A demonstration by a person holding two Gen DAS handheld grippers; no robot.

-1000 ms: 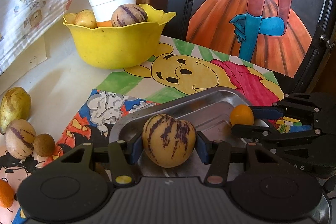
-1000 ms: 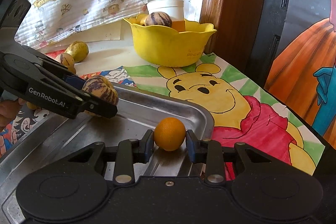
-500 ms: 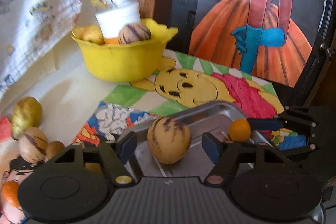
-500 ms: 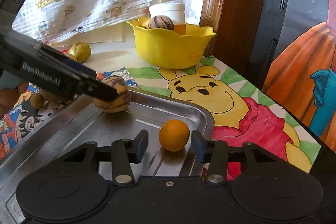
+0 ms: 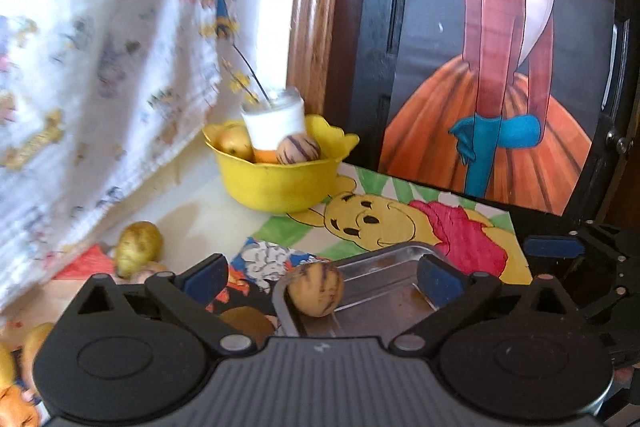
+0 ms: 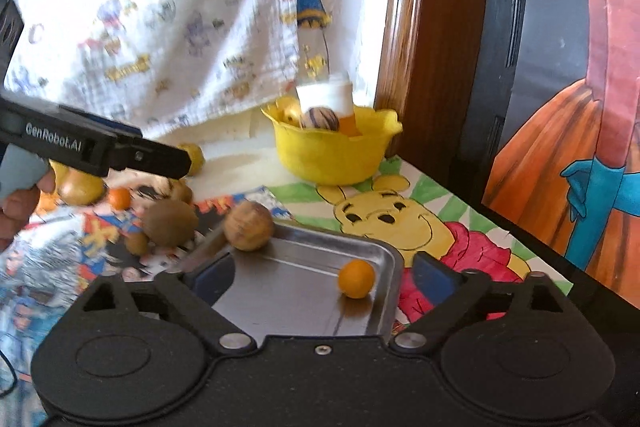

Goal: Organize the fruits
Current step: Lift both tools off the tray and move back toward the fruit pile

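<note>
A striped yellow-purple melon fruit (image 5: 316, 289) lies in the far left corner of the steel tray (image 5: 384, 291); it also shows in the right wrist view (image 6: 248, 225). A small orange (image 6: 356, 278) lies in the tray (image 6: 296, 287) near its right rim. My left gripper (image 5: 320, 277) is open and empty, raised above and behind the striped fruit. My right gripper (image 6: 324, 273) is open and empty, raised behind the orange. The left gripper also shows from the side in the right wrist view (image 6: 160, 159).
A yellow bowl (image 6: 332, 155) with a striped fruit, other fruit and a white jar stands at the back by the wooden frame. Several loose fruits (image 6: 170, 223) lie on the cartoon mats left of the tray. A patterned cloth (image 5: 100, 47) hangs at left.
Both grippers opened, let go of the striped fruit and the orange in the tray, then pulled back and up. The fruits now lie free.
</note>
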